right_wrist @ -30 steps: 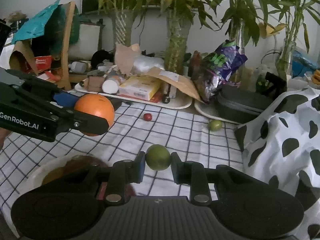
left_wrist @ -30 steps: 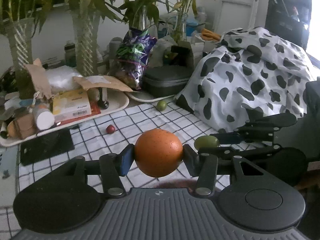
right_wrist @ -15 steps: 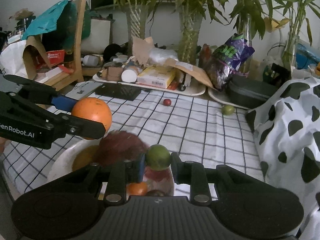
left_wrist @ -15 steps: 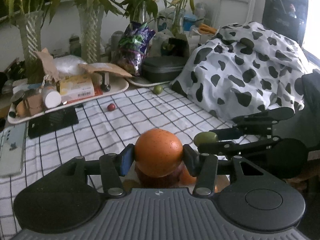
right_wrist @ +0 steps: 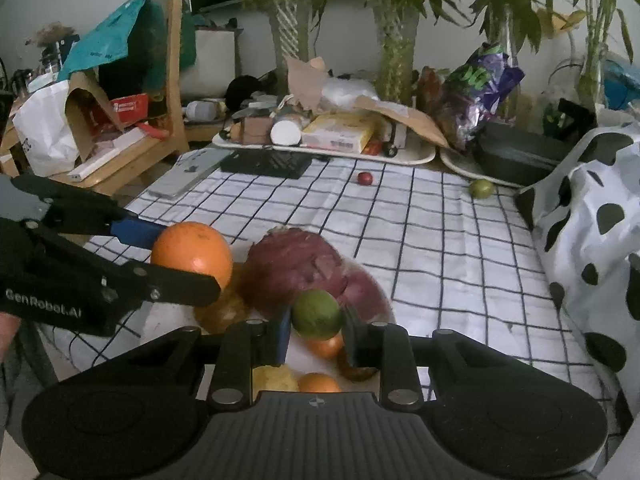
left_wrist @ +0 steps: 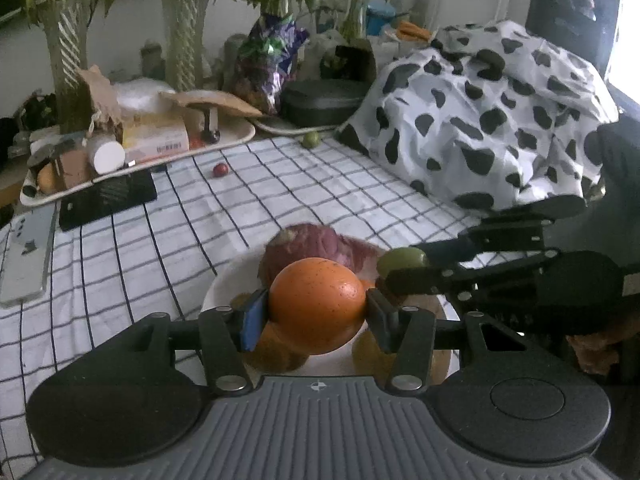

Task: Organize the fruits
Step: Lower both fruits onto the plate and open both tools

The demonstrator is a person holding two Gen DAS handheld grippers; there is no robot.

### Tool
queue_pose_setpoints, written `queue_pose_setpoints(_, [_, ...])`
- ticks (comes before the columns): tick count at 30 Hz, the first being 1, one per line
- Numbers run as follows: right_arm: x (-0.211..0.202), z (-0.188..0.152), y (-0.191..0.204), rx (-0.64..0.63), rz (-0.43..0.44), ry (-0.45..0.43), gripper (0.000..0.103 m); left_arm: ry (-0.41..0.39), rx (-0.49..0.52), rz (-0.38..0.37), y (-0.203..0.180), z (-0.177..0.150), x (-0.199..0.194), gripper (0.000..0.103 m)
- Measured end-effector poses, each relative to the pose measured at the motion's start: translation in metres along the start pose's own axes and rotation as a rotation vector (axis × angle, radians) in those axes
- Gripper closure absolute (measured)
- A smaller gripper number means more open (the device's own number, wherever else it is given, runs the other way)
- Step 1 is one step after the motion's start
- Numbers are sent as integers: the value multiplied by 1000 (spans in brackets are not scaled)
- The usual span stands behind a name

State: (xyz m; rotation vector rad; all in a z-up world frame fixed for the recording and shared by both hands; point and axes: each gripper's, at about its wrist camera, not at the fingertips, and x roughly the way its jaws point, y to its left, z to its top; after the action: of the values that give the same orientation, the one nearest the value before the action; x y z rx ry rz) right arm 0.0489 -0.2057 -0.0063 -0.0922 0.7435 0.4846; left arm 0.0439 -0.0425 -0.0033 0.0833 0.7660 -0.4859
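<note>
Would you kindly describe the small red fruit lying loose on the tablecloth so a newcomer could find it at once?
Start at the white black-checked tablecloth and look to its far edge, by the cluttered white oval tray. The small round dark-red fruit lies alone on the cloth before that tray. The small green fruit further right is bigger and green.

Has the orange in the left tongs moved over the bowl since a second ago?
Yes. The orange was over bare checked cloth; now it is above the bowl.

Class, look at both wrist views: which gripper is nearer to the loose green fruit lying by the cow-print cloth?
Right, narrowly. The right gripper, shut on a lime, sits on the green fruit's side of the bowl; the left gripper, holding an orange, is farther across.
</note>
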Motion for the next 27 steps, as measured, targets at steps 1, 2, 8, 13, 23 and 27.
queue_pose_setpoints(1, [1,0,0,4,6,5,75,10,2,-1,0,-2,1,53])
queue_pose_setpoints(2, [1,-1,-1,14,19,10,75,17,4,0,-1,-4,1,53])
queue_pose_setpoints(8, [4,0,-4,67,62,24,42,66,-9,16,-1,-11,5,53])
queue_pose_setpoints(13, [-6,-1,-7,98,18,-11,17,100,-21,17,0,-17,4,53])
queue_pose_setpoints(23, [-16,-9,-5,125,-53,-9,6,227,-13,21,-6,-28,27,52])
queue_pose_setpoints(27, [-17,-10,-3,123,-66,-3,5,217,-1,20,-8,-28,26,40])
